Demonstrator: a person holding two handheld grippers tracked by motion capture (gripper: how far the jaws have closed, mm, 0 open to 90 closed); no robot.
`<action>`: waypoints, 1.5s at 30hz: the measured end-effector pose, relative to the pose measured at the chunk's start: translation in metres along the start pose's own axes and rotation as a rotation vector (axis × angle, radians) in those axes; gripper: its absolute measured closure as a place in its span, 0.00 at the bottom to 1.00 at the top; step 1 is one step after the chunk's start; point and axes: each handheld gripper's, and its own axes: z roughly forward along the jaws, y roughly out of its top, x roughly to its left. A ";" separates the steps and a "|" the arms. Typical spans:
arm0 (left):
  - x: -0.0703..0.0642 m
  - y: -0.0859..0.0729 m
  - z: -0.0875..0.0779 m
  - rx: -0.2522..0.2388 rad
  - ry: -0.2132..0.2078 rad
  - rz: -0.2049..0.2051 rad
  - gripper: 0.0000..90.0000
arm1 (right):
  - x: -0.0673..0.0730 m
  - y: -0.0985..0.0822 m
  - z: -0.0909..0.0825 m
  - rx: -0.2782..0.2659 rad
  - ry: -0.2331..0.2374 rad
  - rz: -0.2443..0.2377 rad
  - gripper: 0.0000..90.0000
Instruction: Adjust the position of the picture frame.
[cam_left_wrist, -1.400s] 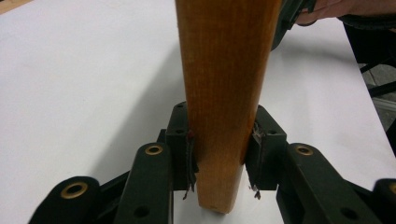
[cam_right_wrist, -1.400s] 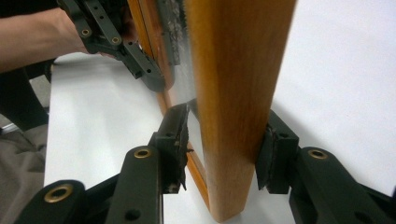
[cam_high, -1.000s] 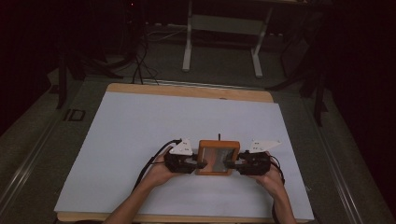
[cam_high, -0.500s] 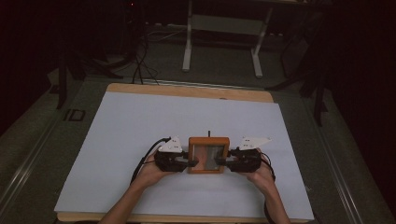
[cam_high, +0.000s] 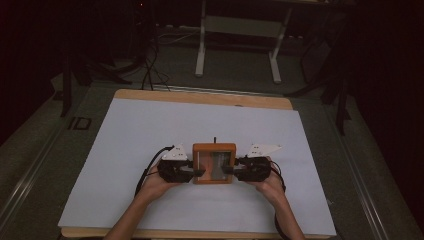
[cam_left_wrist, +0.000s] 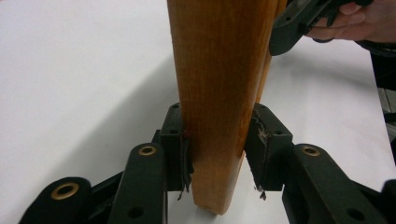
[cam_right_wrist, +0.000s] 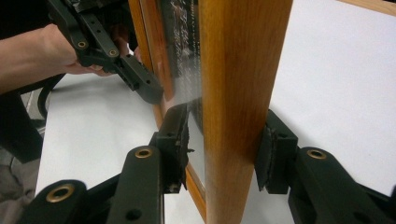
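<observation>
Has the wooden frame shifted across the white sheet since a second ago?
Yes. The wooden frame, flanked by the left hand-held gripper and right hand-held gripper, has moved leftward, farther from the white sheet's right edge.

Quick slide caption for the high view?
Left gripper and right gripper flank a wooden picture frame on the white table.

Floor marking (cam_high: 80, 123), left of the table in the high view, mid-left of frame: pale outlined letters, look like "ID". Glass of the wooden frame (cam_right_wrist: 184, 56), right gripper view, upper centre: rows of pale print, too blurred & steep to read. No other text, brand or nr. legible.
</observation>
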 end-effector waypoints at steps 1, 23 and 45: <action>0.001 -0.001 -0.001 -0.001 0.003 -0.005 0.69 | 0.000 0.000 0.002 -0.005 0.000 0.004 0.66; 0.010 -0.008 -0.007 -0.019 -0.004 -0.083 0.65 | 0.001 0.000 0.016 0.007 0.024 0.086 0.68; 0.008 -0.009 -0.001 -0.014 0.081 -0.079 0.59 | -0.002 0.000 0.020 -0.008 -0.035 0.095 0.65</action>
